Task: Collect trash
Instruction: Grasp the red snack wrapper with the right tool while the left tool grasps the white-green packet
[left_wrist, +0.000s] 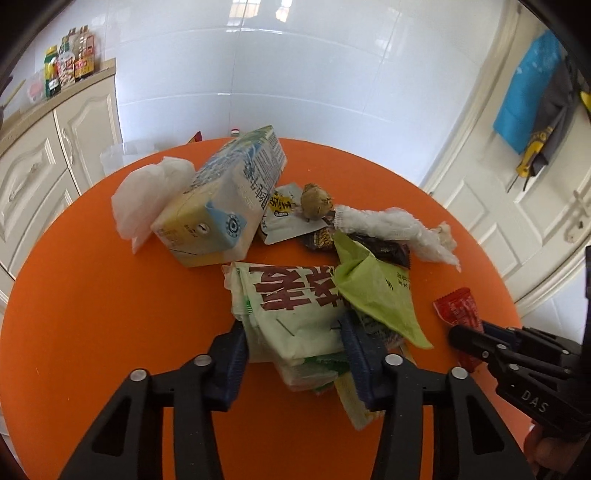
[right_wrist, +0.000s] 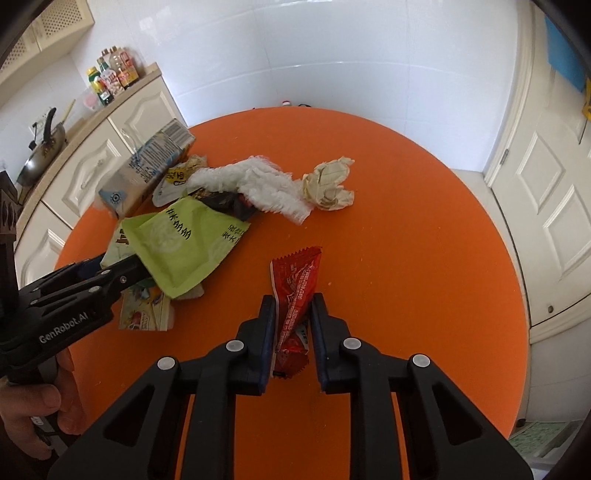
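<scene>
Two grippers work together: my right gripper (right_wrist: 293, 328) squeezes the red wrapper (right_wrist: 295, 291) on the orange table (right_wrist: 406, 258), and my left gripper (left_wrist: 295, 347) pinches the green packet (left_wrist: 295, 314), so both lift off together.

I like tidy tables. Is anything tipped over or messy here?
Yes. The milk carton lies tipped on its side on the orange table, propped on a white plastic bag. Crumpled wrappers lie heaped beside it.

Two wrist fisheyes, each looking steeply down along its jaws, close over the orange tabletop (left_wrist: 92, 295). Left view sits left of right. Shared: trash pile (right_wrist: 177, 243), far wall.
</scene>
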